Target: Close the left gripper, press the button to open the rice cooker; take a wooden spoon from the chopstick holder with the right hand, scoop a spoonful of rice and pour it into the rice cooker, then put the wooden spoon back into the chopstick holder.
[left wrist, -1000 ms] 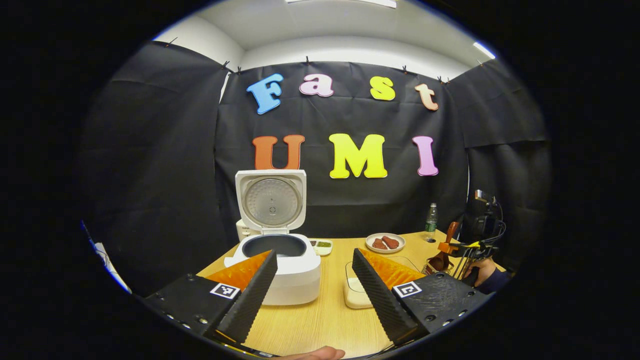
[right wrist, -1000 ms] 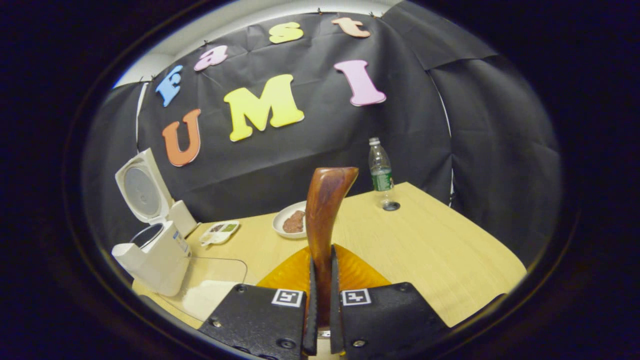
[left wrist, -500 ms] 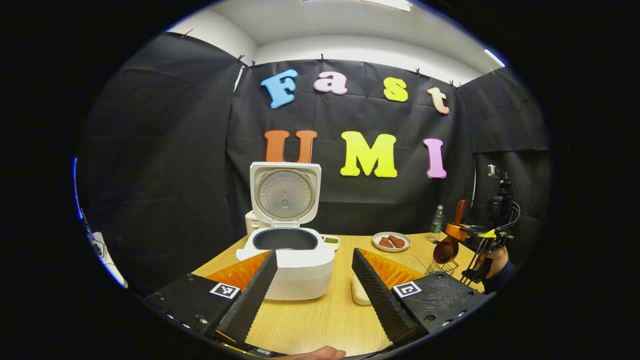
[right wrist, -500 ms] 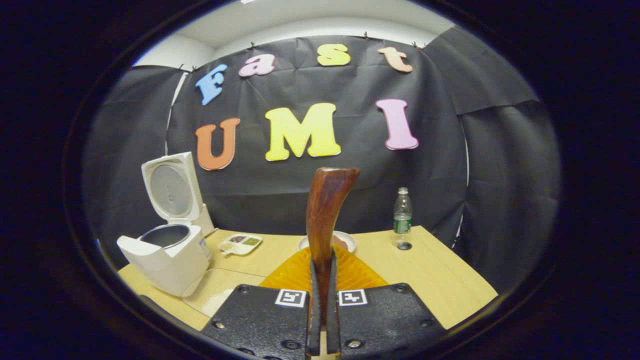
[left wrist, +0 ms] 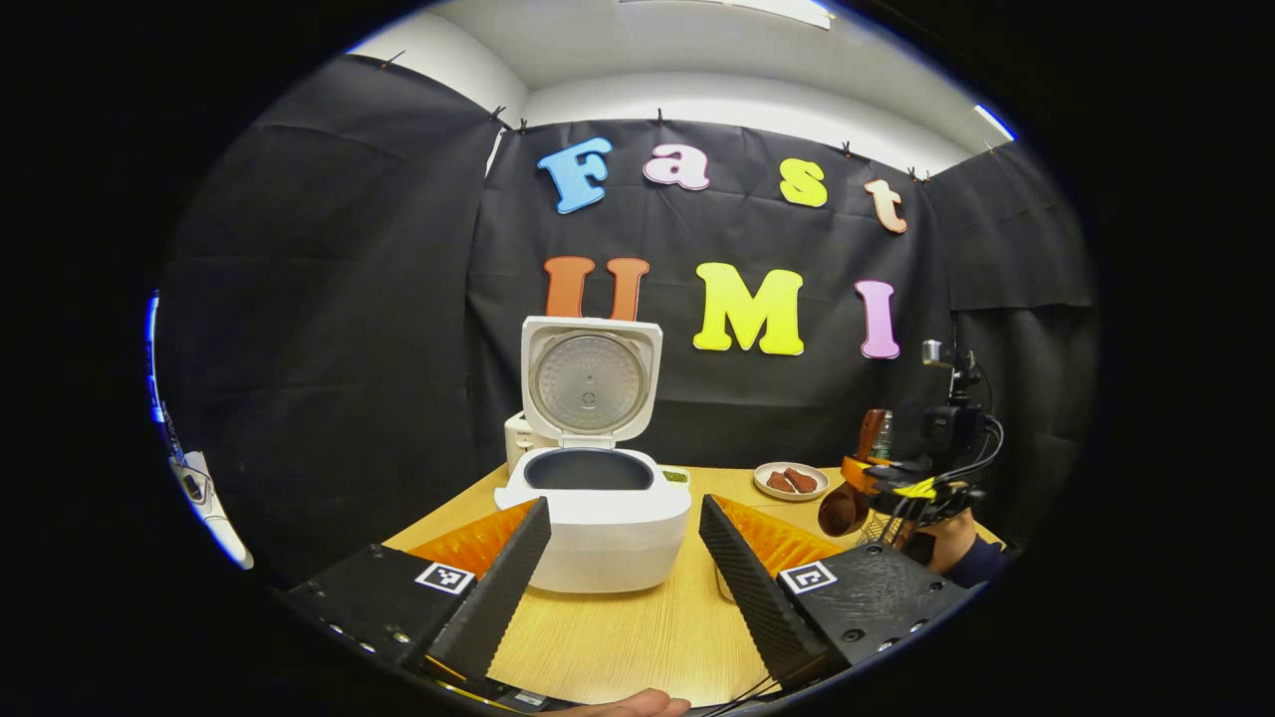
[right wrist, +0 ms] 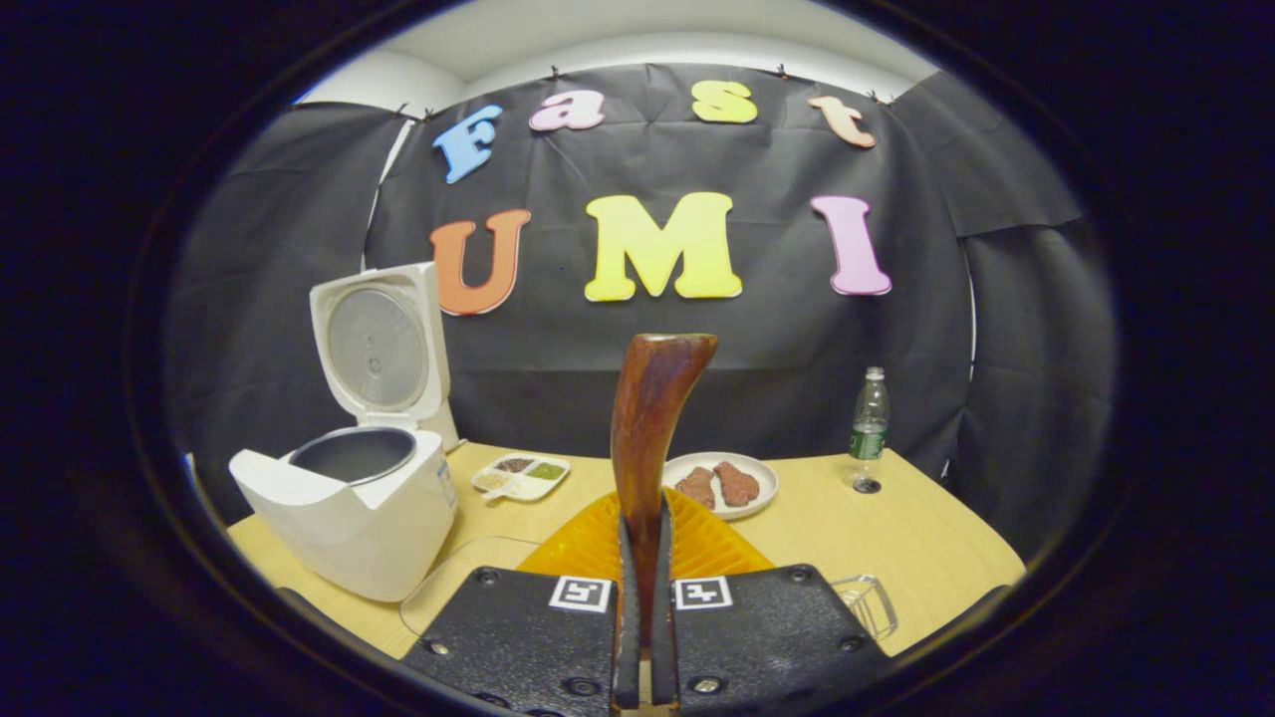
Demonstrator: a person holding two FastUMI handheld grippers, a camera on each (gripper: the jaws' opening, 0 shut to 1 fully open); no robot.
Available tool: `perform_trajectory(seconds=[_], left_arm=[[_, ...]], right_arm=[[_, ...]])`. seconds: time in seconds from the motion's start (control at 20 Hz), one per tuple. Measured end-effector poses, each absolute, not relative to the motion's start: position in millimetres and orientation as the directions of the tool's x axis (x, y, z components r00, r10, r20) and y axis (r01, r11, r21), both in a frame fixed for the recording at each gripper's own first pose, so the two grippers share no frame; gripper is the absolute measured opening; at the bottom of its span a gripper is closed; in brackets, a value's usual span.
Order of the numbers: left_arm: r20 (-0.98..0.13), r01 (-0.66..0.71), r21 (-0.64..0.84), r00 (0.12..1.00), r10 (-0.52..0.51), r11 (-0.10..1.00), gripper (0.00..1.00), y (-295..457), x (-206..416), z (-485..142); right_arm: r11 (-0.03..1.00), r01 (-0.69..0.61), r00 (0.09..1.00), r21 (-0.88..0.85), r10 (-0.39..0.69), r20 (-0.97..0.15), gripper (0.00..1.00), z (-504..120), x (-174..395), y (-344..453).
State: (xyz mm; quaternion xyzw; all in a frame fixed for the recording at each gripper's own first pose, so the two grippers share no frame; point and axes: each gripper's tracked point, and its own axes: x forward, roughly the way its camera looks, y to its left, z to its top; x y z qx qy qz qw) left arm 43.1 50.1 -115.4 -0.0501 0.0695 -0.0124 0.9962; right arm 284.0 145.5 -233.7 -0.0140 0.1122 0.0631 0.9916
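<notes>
The wooden spoon [right wrist: 652,418] is being gripped by its handle between the clenched fingers of the right gripper [right wrist: 642,637], apparently above the table [right wrist: 926,538] near its front edge. The left gripper [left wrist: 623,573] is being held spread apart before the rice cooker [left wrist: 603,498], whose lid is standing raised, near the table's left edge.

In the right gripper view we lose the wooden spoon's [right wrist: 652,418] lower handle between the fingers [right wrist: 627,607]; the small tray's [right wrist: 520,477] contents are too small to tell.
</notes>
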Motion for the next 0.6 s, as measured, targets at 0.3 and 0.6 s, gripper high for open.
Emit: perform_trajectory(seconds=[0.3, 0.6], left_arm=[[-0.153, 0.019, -0.117, 0.988, -0.037, 0.993, 0.95, 55.4, 45.7, -123.3], [-0.148, 0.036, -0.124, 0.988, -0.054, 0.992, 0.94, 54.1, 49.3, -122.9]], right_arm=[[0.996, -0.046, 0.954, -0.076, 0.022, -0.299, 0.1, -284.4, 314.0, 145.1], [0.99, -0.08, 0.928, -0.114, 0.032, -0.371, 0.1, -308.1, 316.0, 172.6]])
